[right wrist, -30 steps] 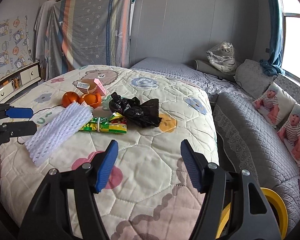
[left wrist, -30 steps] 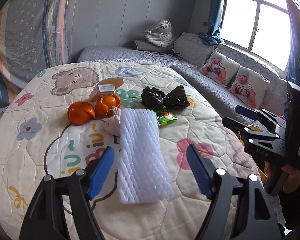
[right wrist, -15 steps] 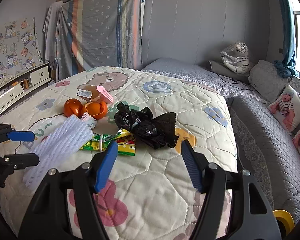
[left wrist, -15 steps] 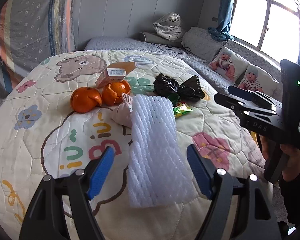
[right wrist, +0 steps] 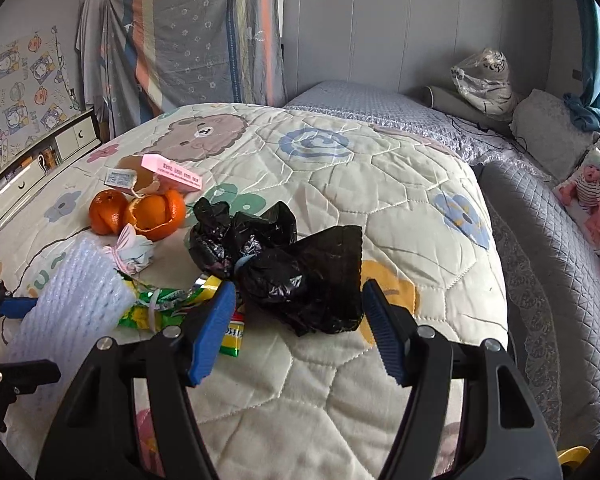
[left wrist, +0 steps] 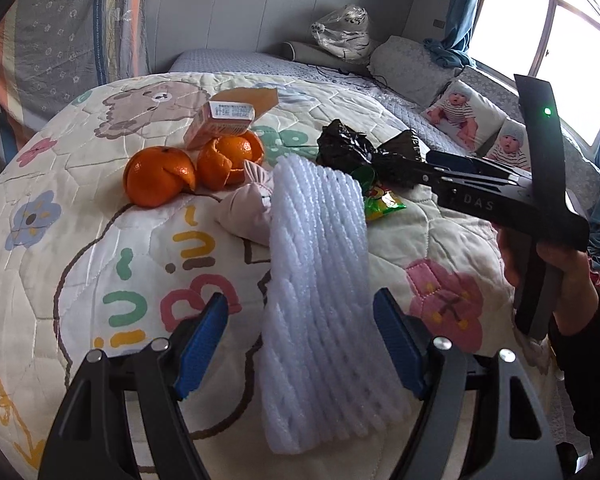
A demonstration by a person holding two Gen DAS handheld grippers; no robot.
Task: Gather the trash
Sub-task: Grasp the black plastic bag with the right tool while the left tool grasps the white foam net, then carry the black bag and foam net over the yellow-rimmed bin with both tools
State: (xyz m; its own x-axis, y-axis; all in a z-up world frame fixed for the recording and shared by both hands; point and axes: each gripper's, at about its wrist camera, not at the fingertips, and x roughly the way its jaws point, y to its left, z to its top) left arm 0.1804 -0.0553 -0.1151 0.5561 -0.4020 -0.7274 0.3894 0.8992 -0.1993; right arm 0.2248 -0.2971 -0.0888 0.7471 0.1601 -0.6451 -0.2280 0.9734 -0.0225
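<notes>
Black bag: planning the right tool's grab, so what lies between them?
Nothing; in the right wrist view the open right tool frames the black bag directly.

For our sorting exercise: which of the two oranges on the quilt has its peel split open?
The orange right under the pink box: its peel curls away in flaps. The other orange, farther from the white foam net, looks mostly closed.
</notes>
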